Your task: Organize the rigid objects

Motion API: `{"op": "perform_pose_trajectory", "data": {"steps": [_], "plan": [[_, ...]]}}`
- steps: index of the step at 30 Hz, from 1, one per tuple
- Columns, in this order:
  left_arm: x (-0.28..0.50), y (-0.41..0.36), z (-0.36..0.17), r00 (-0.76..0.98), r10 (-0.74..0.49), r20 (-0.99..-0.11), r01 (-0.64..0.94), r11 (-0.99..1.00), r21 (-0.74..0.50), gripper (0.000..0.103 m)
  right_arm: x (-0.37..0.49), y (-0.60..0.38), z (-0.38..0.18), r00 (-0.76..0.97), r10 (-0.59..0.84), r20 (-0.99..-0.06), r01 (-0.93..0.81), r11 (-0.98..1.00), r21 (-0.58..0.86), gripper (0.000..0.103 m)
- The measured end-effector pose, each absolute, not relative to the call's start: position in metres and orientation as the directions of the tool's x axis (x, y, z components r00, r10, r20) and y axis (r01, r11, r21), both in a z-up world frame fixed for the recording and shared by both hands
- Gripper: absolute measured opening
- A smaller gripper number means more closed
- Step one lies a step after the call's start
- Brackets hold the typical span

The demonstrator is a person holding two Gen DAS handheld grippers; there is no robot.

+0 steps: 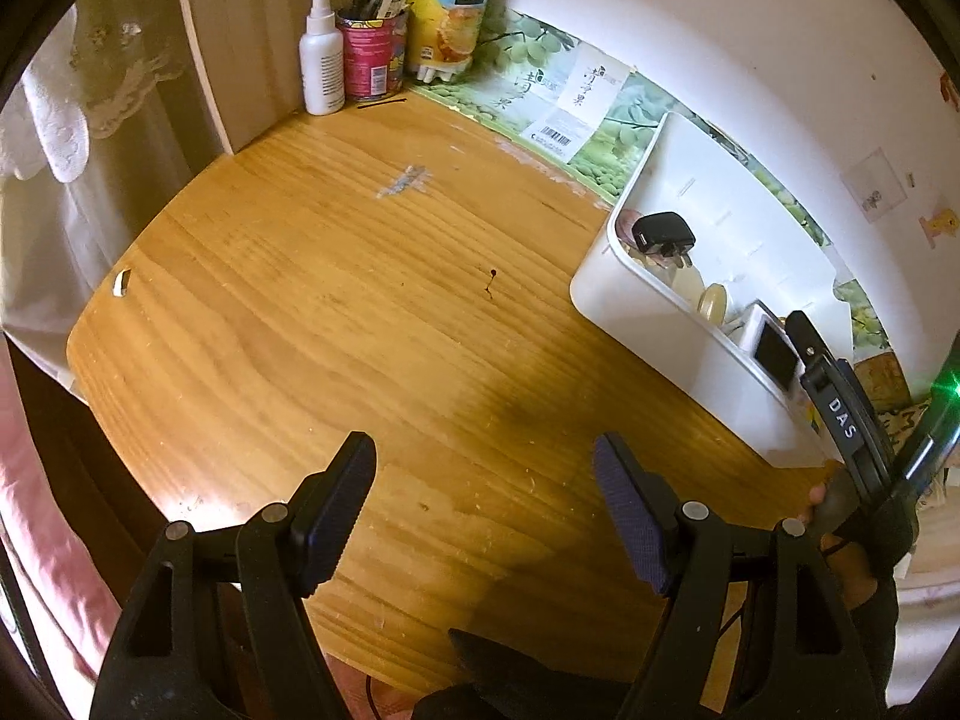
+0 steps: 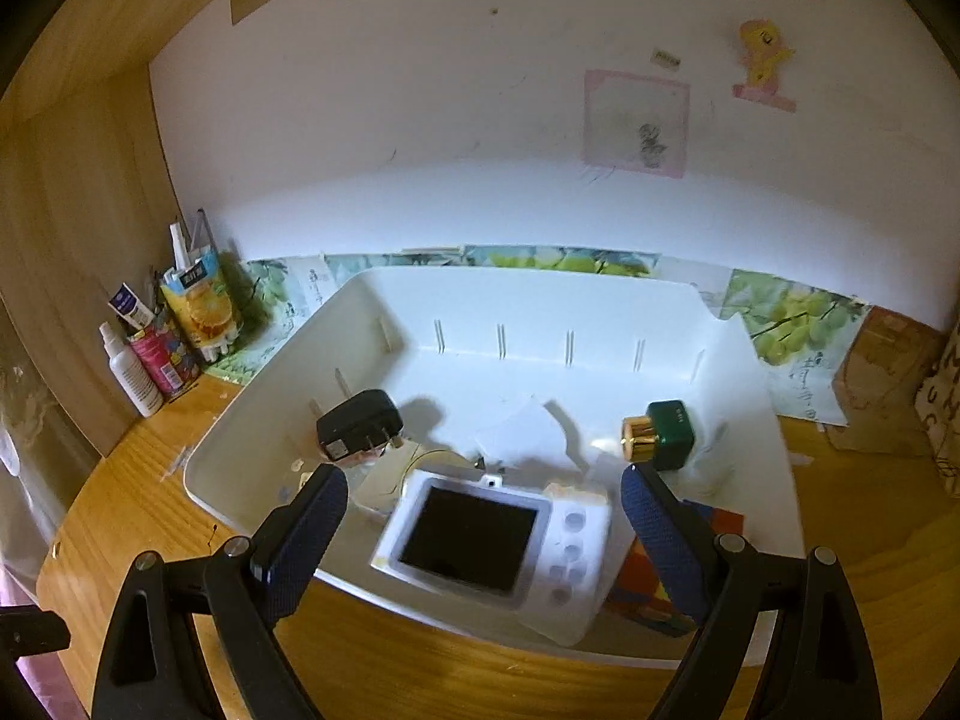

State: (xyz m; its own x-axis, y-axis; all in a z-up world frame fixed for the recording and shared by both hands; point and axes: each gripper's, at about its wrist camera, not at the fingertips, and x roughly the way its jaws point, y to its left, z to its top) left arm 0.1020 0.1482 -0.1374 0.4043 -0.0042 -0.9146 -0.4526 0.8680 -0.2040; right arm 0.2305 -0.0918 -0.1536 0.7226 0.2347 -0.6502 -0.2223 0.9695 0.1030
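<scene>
White plastic bin [image 2: 744, 360], one, is sitting on the wooden counter [image 1: 336, 312] against the wall and serving as landmark. Inside it are lying: one black plug adapter [image 2: 359, 425] near its left wall; one white handheld device with a dark screen [image 2: 492, 546] leaning at its near rim; one green bottle with a gold cap [image 2: 663, 433] toward its right side; one multicoloured block [image 2: 645, 585], half hidden behind the right gripper's finger, its kind unclear. Pale items under the adapter and device are overlapping and cannot be counted.

Left of the bin, in the counter's corner, are standing one white spray bottle [image 1: 321, 63], one pink can of pens [image 1: 369, 57] and one juice carton [image 1: 447, 30], its contents cut off.

Right gripper [image 2: 483, 519] is hanging spread wide over the bin's near rim, gripping nothing. Left gripper [image 1: 483, 495] is hovering spread over bare counter left of the bin, empty.
</scene>
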Motion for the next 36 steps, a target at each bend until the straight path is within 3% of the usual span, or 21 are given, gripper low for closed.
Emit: {"op": "perform_pose_trajectory", "data": {"steps": [9, 23, 36], "plan": [[0.094, 0.131, -0.131, 0.424, -0.018, -0.905, -0.408, 0.889, -0.209, 0.078, 0.223, -0.098, -0.146, 0.709, 0.256, -0.657, -0.239, 0.964, 0.119, 0.099], [0.078, 0.099, -0.105, 0.526, -0.103, -0.844, -0.213, 0.945, -0.249, 0.078, 0.158, -0.138, -0.095, 0.736, 0.236, -0.634, -0.202, 0.971, 0.127, 0.102], [0.076, 0.047, -0.072, 0.621, -0.157, -0.768, -0.032, 0.974, -0.224, 0.086, 0.069, -0.167, -0.043, 0.718, 0.226, -0.658, -0.226, 0.970, 0.086, 0.102]]}}
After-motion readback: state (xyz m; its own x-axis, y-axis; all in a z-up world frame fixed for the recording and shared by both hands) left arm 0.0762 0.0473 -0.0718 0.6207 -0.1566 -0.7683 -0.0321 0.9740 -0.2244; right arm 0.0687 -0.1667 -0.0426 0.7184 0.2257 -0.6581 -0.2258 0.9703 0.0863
